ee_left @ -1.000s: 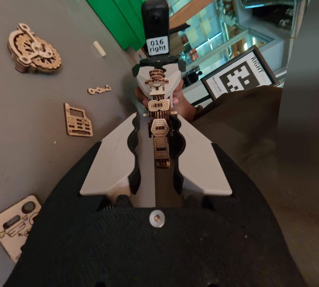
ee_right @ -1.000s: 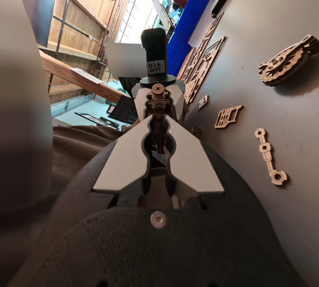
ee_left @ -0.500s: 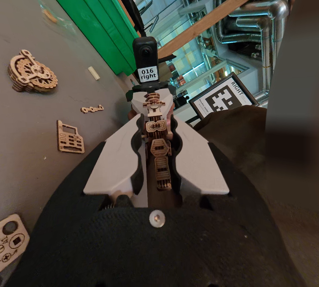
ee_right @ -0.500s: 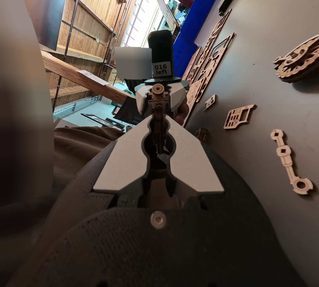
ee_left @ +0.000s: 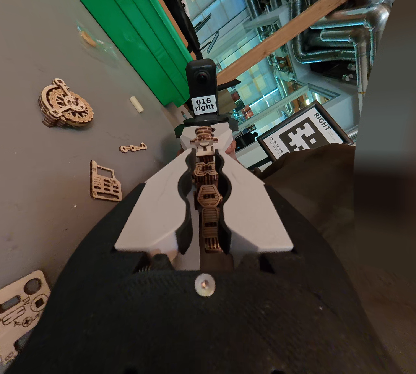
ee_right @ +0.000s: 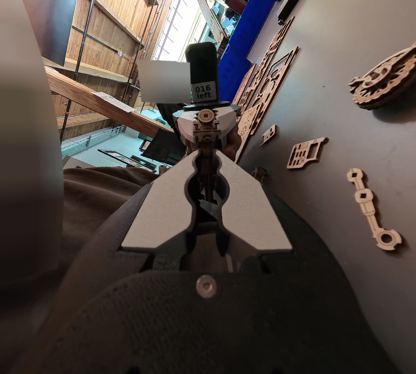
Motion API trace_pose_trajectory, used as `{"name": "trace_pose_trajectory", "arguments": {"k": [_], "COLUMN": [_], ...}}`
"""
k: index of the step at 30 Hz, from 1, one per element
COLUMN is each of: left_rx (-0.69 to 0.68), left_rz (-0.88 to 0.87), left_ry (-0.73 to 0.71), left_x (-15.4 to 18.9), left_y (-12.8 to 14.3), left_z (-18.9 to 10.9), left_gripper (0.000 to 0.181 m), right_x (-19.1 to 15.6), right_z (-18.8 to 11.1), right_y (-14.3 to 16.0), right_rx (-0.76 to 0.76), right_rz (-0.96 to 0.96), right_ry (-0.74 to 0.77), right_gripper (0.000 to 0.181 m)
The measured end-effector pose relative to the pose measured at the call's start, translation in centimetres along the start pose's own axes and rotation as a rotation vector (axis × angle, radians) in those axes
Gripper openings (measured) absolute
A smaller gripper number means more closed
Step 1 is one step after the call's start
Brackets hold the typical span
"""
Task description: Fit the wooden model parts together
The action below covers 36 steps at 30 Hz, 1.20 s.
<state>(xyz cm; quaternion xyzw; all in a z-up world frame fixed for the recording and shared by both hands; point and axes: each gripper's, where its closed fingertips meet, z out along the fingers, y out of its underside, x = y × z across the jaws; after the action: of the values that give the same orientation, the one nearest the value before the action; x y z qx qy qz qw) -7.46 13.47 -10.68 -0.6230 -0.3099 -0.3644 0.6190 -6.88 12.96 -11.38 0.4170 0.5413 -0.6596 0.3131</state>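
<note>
A long wooden model body [ee_left: 207, 196] hangs in the air above the grey table [ee_left: 33, 217], held between my two grippers, which face each other. My left gripper [ee_left: 204, 152] has its fingers closed along the body's rear half. My right gripper [ee_right: 206, 154] is shut on the other end; the model shows edge-on there [ee_right: 206, 131], with a round wooden hub at its far tip. In the left wrist view the right gripper's white body [ee_left: 188, 138] sits just beyond the model, with a hand behind it. The left gripper's body shows in the right wrist view [ee_right: 183, 122].
On the table lie a wooden wheel assembly [ee_left: 65, 104], a small link piece [ee_left: 132, 147], a slotted flat panel [ee_left: 104, 182], a white peg [ee_left: 136, 104] and a cut-out sheet [ee_left: 20, 302]. A green box [ee_left: 126, 25] stands behind. Wooden sheets [ee_right: 265, 84] lean near a blue box [ee_right: 245, 25]. The tips of both grippers are at nearly the same place.
My left gripper's fingers have closed in from an open stance onto the model, which now sits deeper between them. The right gripper has kept its hold throughout.
</note>
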Motion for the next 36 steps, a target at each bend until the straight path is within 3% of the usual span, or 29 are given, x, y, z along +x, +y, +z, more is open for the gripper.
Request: {"name": "trace_pose_trajectory", "arguments": {"k": [9,14,17,19,22,25,29,36], "left_rx": [0.009,-0.035,-0.067,-0.093,-0.138,-0.175,-0.193,-0.192], "left_rz": [0.012,0.042,0.054,0.061,0.078,0.078,0.076,0.058], "left_ry": [-0.014,-0.090,-0.155,-0.195,-0.257,-0.283,-0.293,-0.278], "left_x": [-0.2,-1.4,-2.5,-3.1,-4.1,-4.7,-5.1,-5.2], "left_y": [-0.2,0.1,0.3,0.6,1.2,1.9,2.2,2.4], "left_z": [0.0,-0.3,-0.7,-0.8,-0.9,-0.8,-0.7,-0.5], "left_gripper": [0.013,0.012,0.012,0.012,0.013,0.012,0.013,0.013], "right_x": [0.3,0.9,1.8,3.2,5.9,8.2,9.4,9.3], "right_z": [0.0,-1.1,-3.2,-4.8,-6.5,-7.0,-6.1,-5.4], "right_y": [-0.2,-1.0,-2.8,-3.7,-3.2,-1.7,-0.1,0.1], "right_rx": [0.016,0.029,0.043,0.002,-0.156,-0.338,-0.437,-0.415], "right_rz": [0.018,-0.040,-0.206,-0.389,-0.658,-0.867,-0.947,-0.880], "right_ry": [0.005,0.073,0.223,0.410,0.693,0.869,0.893,0.850], "right_gripper": [0.007,0.017,0.017,0.014,0.015,0.016,0.016,0.006]}}
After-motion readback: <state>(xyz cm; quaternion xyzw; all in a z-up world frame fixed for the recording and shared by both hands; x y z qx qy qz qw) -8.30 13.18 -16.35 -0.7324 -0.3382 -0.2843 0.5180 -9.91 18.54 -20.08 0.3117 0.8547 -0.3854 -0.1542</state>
